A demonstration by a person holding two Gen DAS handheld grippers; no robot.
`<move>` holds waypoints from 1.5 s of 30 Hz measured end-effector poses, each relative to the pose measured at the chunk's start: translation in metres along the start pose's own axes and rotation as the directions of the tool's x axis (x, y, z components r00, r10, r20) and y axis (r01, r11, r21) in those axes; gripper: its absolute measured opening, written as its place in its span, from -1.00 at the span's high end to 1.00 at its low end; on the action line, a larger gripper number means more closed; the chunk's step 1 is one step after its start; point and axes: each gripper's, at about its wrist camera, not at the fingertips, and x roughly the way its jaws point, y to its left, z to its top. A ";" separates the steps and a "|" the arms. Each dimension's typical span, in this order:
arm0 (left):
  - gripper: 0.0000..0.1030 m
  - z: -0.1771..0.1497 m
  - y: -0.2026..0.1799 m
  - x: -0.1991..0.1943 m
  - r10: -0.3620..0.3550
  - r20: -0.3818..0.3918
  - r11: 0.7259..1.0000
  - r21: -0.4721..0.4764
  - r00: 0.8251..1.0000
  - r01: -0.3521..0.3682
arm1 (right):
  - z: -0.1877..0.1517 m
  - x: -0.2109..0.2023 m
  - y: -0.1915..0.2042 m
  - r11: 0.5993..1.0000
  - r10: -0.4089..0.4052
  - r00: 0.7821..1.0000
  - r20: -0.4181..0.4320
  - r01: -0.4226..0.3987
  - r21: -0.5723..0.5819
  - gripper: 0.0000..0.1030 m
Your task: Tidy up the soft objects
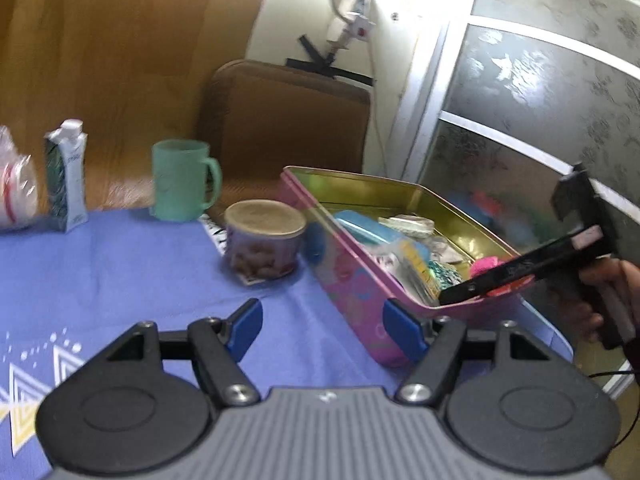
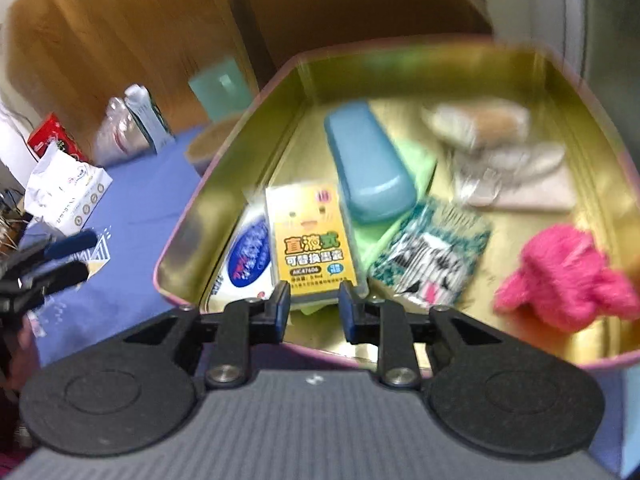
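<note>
A pink tin box with a gold inside stands on the blue tablecloth. In it lie a pink fluffy yarn ball, a blue case, a yellow pack, a green cloth, a patterned packet and pale soft pieces. My left gripper is open and empty, its right finger against the tin's near corner. My right gripper is open and empty above the tin's near rim; it also shows in the left wrist view.
A green mug, a round snack tub and a carton stand on the table beyond the tin. A brown chair is behind. A white packet and red box lie at the left.
</note>
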 end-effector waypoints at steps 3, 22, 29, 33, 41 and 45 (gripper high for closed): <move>-0.33 0.000 0.011 -0.003 0.003 0.005 0.999 -0.037 1.000 -0.003 | 0.014 0.022 0.003 1.000 -0.002 1.000 -0.022 0.003 0.028 0.44; -0.36 -0.013 -0.008 -0.012 0.020 -0.069 1.000 -0.014 0.997 -0.021 | 0.004 0.026 0.032 0.996 -0.070 0.981 0.184 0.059 0.060 0.50; -0.55 -0.015 -0.032 -0.018 0.050 -0.096 0.999 0.022 0.994 -0.048 | -0.043 -0.037 0.028 0.995 -0.090 0.919 0.384 0.064 0.081 0.37; -0.73 -0.017 -0.043 -0.016 0.081 -0.107 0.996 0.044 0.991 -0.077 | -0.104 -0.080 0.040 0.998 -0.046 0.841 0.539 0.022 0.052 0.03; -0.99 -0.023 -0.052 -0.016 0.193 -0.107 0.980 0.071 0.975 -0.186 | -0.162 -0.088 0.070 0.992 -0.110 0.790 0.603 0.047 0.120 -0.30; -0.99 -0.025 -0.049 -0.020 0.241 -0.092 0.969 0.086 0.966 -0.234 | -0.163 -0.078 0.079 0.991 -0.105 0.799 0.592 0.036 0.127 -0.63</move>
